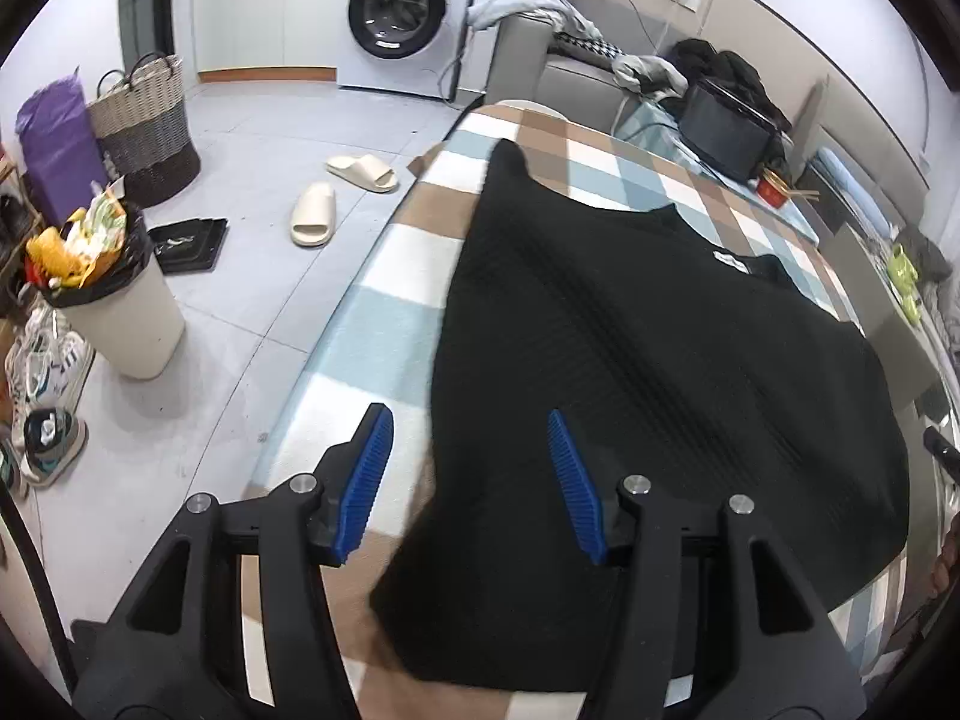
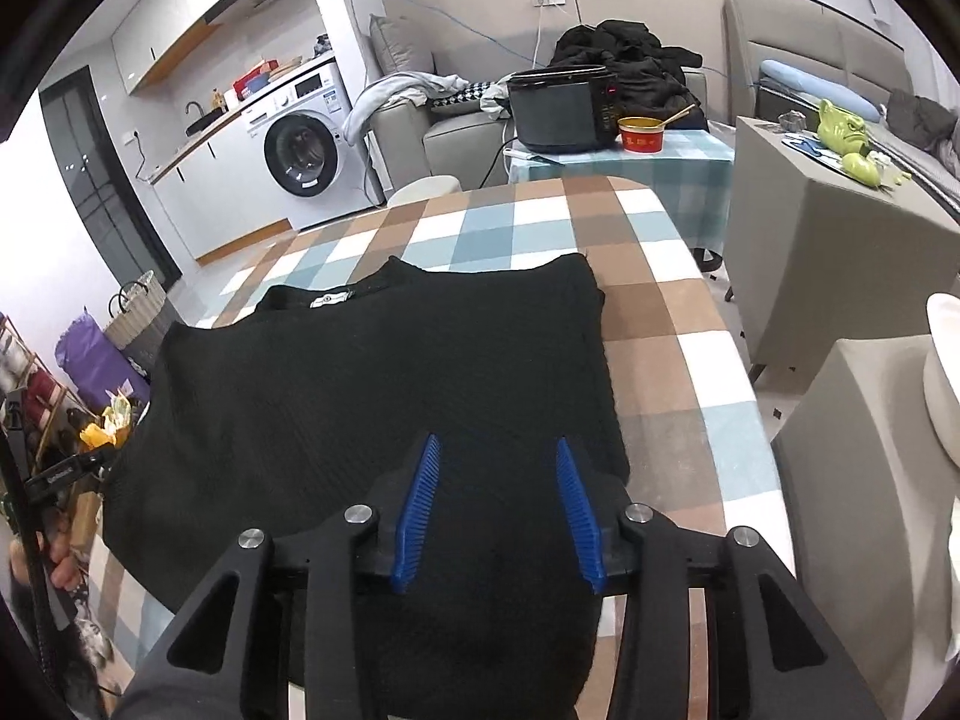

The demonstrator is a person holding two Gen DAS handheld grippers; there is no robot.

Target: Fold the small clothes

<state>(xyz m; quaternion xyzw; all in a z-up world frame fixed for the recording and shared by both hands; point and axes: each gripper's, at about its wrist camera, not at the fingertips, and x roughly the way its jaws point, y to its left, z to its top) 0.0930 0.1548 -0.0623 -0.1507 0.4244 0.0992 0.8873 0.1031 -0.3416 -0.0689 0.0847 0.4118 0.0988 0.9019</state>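
A black ribbed knit top (image 1: 660,360) lies spread flat on the checked tablecloth (image 1: 390,324), its neck label (image 1: 733,261) facing up. My left gripper (image 1: 471,426) is open, just above the top's left edge near the hem, holding nothing. In the right wrist view the same top (image 2: 372,384) lies on the checked cloth (image 2: 672,324), label (image 2: 329,299) at the far left. My right gripper (image 2: 495,450) is open over the top's near right part, holding nothing.
A full waste bin (image 1: 114,300), slippers (image 1: 313,215), shoes and a woven basket (image 1: 147,126) stand on the floor to the left. A black appliance (image 2: 561,108) and a red bowl (image 2: 642,135) sit on a side table beyond. A grey cabinet (image 2: 828,252) stands at right.
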